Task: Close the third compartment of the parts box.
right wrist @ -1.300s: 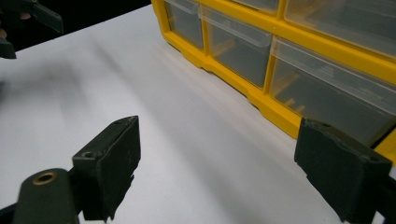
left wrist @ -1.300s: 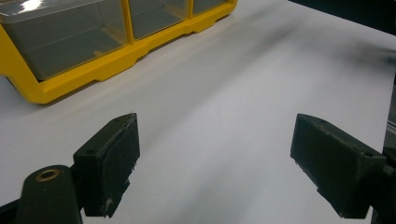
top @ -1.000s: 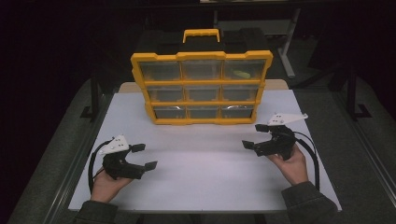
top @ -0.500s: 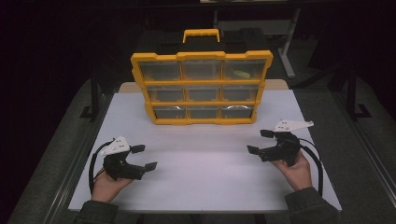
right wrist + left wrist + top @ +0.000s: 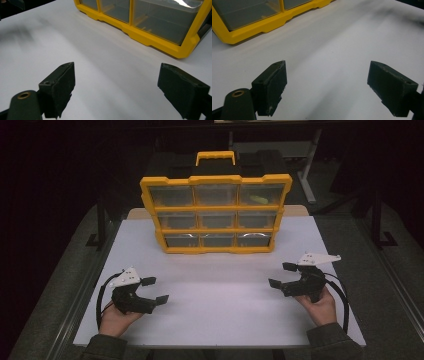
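Standing upright at the far middle of the white table, the yellow organizer presents a front of nine clear drawers in three rows of three, with a yellow carrying handle on its dark top. A small yellow item lies inside the upper right drawer; the other drawers are too dim to read.

The left gripper sits near the table's near left corner, held in the person's left hand, with its grey three-cornered plate on top and a black cable looping beside it. Its jaws stand wide apart and grasp nothing. In the left gripper view, the left gripper frames bare white tabletop, and the organizer's lower yellow frame runs across the upper left, well apart from the jaws.

The right gripper sits near the table's near right edge, held in the person's right hand, its jaws likewise spread wide and empty. In the right gripper view, the right gripper again frames bare tabletop, while the organizer's bottom row of drawers crosses the upper right.

Both grippers point inward toward the table's middle, well apart from each other and from the organizer, with open white surface between them.
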A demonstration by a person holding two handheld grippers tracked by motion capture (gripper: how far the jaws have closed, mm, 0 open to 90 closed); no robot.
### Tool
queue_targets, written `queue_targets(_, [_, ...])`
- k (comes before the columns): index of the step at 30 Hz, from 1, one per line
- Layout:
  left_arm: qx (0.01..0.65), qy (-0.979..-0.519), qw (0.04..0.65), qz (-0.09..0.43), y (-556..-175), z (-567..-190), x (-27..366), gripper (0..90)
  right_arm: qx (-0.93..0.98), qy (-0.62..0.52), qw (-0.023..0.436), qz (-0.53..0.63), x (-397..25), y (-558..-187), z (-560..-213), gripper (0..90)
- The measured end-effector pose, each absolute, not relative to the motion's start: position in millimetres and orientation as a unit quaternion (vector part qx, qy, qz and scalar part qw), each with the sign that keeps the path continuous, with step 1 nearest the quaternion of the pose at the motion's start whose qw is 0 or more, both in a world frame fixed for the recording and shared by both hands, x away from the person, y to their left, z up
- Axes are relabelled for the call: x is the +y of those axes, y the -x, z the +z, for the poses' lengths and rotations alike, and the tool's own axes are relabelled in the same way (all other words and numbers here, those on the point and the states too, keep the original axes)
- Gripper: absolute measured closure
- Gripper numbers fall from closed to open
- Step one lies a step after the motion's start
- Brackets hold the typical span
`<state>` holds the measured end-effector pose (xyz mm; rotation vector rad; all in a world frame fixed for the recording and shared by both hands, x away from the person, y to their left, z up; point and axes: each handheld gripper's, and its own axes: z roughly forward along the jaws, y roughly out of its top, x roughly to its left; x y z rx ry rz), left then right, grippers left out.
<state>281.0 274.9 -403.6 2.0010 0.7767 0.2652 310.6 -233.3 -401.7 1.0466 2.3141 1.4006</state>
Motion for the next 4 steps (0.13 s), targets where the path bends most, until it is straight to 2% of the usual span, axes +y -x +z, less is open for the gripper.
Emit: queue_targets(4, [0.316,-0.819,0.465,0.110,-281.6,-404.5,274.8,15.7,0.792,-0.359,0.117,0.480,-233.2,-311.4,-402.2,13.5])
